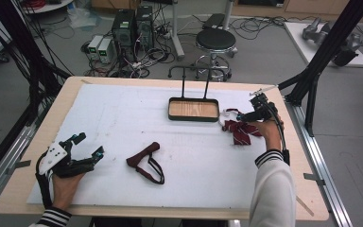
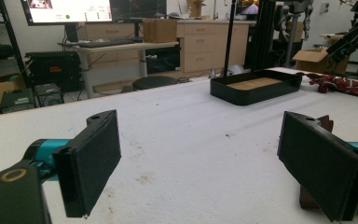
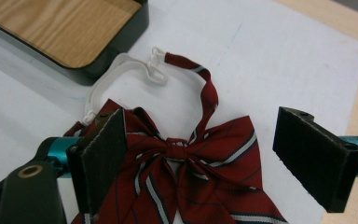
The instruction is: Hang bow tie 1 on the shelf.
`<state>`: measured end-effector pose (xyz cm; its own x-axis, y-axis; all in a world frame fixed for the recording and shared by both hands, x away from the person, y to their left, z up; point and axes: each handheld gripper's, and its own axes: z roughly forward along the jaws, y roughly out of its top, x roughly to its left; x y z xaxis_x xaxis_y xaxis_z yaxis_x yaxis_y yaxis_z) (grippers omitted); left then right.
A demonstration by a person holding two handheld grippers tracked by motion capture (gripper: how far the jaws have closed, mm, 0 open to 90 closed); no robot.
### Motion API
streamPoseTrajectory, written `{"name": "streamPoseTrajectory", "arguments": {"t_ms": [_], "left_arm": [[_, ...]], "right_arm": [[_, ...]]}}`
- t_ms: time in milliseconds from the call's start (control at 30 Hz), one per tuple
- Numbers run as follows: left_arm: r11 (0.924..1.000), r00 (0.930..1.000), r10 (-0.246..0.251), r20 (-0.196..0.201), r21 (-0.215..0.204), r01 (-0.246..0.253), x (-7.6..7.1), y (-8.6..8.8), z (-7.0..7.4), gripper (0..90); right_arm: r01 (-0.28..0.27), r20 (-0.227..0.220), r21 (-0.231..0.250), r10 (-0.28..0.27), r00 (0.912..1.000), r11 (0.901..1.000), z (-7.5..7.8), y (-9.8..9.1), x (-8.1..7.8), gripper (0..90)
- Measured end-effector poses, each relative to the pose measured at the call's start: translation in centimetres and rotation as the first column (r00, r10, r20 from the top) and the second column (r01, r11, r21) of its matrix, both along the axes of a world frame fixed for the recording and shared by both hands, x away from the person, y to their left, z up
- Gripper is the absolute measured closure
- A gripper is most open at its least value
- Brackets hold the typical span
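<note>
A dark red bow tie (image 1: 240, 131) with white stripes and a white elastic neck strap (image 3: 121, 67) lies flat on the white mat, just right of the black tray (image 1: 194, 109) with its wooden floor. My right gripper (image 1: 246, 117) hovers over the bow tie (image 3: 191, 163), open, with its jaws on either side of the knot and not pressing on it. A second dark red piece with a black strap (image 1: 145, 161) lies mid-mat. My left gripper (image 1: 89, 145) rests at the mat's near left, open with nothing between its jaws (image 2: 205, 163), beside that piece (image 2: 324, 122).
The tray (image 2: 256, 86) has two thin black uprights at its back edge. A black frame post (image 1: 312, 80) stands at the table's right rear corner. A stool (image 1: 215, 42) and computer cases (image 1: 132, 28) are on the floor beyond the table.
</note>
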<state>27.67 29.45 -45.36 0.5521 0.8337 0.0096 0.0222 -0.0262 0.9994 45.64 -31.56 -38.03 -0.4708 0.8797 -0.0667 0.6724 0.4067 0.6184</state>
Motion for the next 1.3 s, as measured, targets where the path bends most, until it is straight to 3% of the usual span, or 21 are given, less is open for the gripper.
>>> {"name": "streamPoseTrajectory", "arguments": {"t_ms": [167,233,300,400,633,967,1300], "left_arm": [[1.0000,1.0000,0.000,0.001,0.002,0.000,0.0,0.0,0.0,13.5],[1.0000,1.0000,-0.001,0.001,0.002,0.001,0.0,0.0,0.0,13.5],[1.0000,1.0000,-0.001,0.001,0.005,0.001,0.0,0.0,0.0,13.5],[1.0000,1.0000,0.000,0.003,0.006,0.000,0.0,0.0,0.0,13.5],[0.9999,1.0000,0.000,0.004,0.012,0.000,0.0,0.0,0.0,13.5],[0.9999,1.0000,0.000,0.005,0.010,0.000,0.0,-0.1,0.0,13.5],[0.9999,1.0000,0.000,0.006,0.010,0.000,0.0,-0.1,0.0,13.5]], "right_arm": [[-0.002,-0.026,-0.001,0.002,0.9997,1.0000,-0.6,0.3,0.3,17.3],[-0.004,-0.036,-0.023,0.003,0.9994,0.9997,-0.8,0.3,0.5,17.5],[0.017,-0.066,-0.029,-0.019,0.9976,0.9994,-1.3,0.3,0.7,17.5],[0.028,-0.075,-0.035,-0.031,0.9967,0.9990,-1.5,0.4,0.8,18.3],[0.041,-0.093,-0.026,-0.044,0.9947,0.9988,-2.2,0.7,1.3,24.4],[0.007,-0.141,-0.059,-0.015,0.9898,0.9983,-2.9,0.9,1.6,39.3],[0.015,-0.181,-0.029,-0.020,0.9833,0.9995,-3.3,0.7,1.8,48.1]]}}
